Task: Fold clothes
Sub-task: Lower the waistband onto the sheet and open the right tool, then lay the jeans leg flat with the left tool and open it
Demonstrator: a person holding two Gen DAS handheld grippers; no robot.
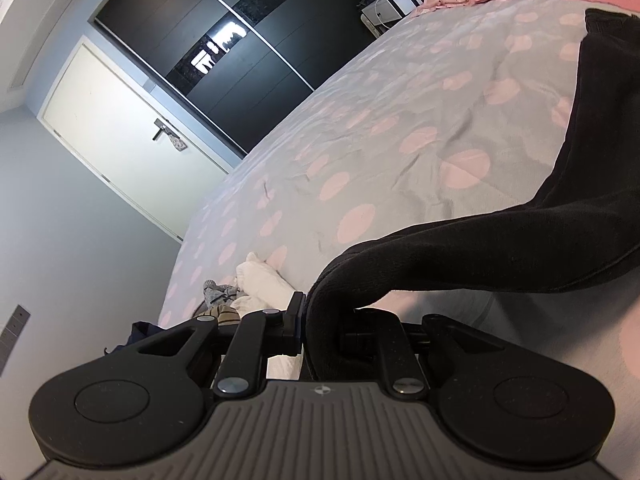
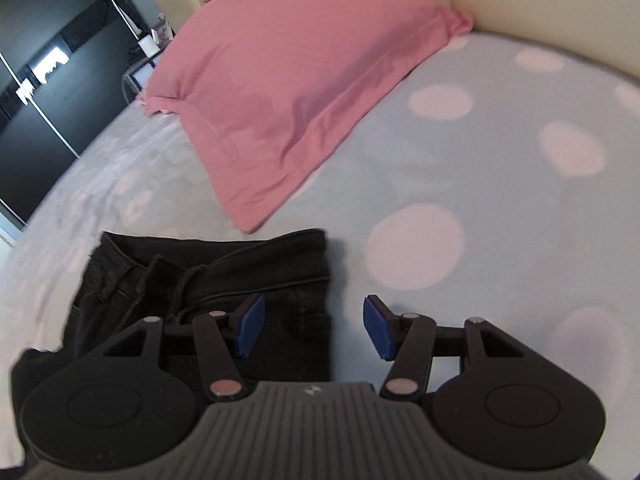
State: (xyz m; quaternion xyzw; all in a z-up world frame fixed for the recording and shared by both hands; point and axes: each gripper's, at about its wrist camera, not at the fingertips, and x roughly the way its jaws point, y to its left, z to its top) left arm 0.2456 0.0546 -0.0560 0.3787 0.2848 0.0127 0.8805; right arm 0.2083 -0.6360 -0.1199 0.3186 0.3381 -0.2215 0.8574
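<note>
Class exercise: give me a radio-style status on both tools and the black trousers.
Left tool shut on black trousers. Right tool open, empty, above waistband edge. Pink pillow beyond, clear.

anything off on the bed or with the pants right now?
Nothing damaged or spilled. The black pants lie half-folded on the dotted bedspread, one end lifted and pinched in the left hand-held gripper. The right hand-held gripper is open over the waistband, holding nothing. A small heap of other clothes sits near the bed's edge.
</note>
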